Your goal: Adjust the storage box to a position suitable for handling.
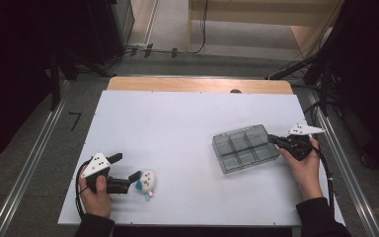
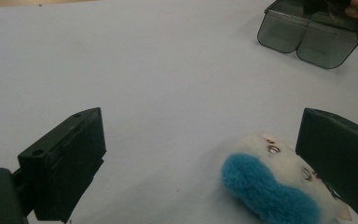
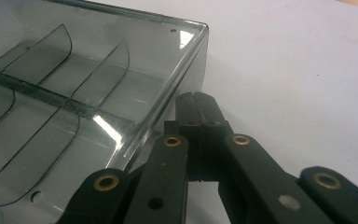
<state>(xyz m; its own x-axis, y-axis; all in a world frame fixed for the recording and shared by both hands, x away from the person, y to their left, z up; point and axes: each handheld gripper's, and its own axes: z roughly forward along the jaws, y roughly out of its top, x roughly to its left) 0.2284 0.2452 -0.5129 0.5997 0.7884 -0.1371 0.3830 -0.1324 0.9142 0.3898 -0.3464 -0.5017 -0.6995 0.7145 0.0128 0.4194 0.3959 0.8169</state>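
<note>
A small white plush toy [image 1: 147, 181] with a blue patch lies near the table's front left. In the left gripper view the toy [image 2: 270, 186] rests between my wide-apart jaws, close against the right one. My left gripper [image 1: 126, 168] [image 2: 203, 133] is open. A smoky clear divided tray [image 1: 246, 147] sits at the right with its compartments empty. My right gripper [image 1: 275, 139] [image 3: 198, 109] is shut with nothing between its jaws, and its tip rests against the outside of the tray's right wall [image 3: 186, 70].
A white sheet [image 1: 177, 128] covers the table, and a strip of bare wood [image 1: 197, 85] shows at the far edge. In the left gripper view the tray [image 2: 307, 37] sits far off at the upper right. Cables and dark stands surround the table on the floor.
</note>
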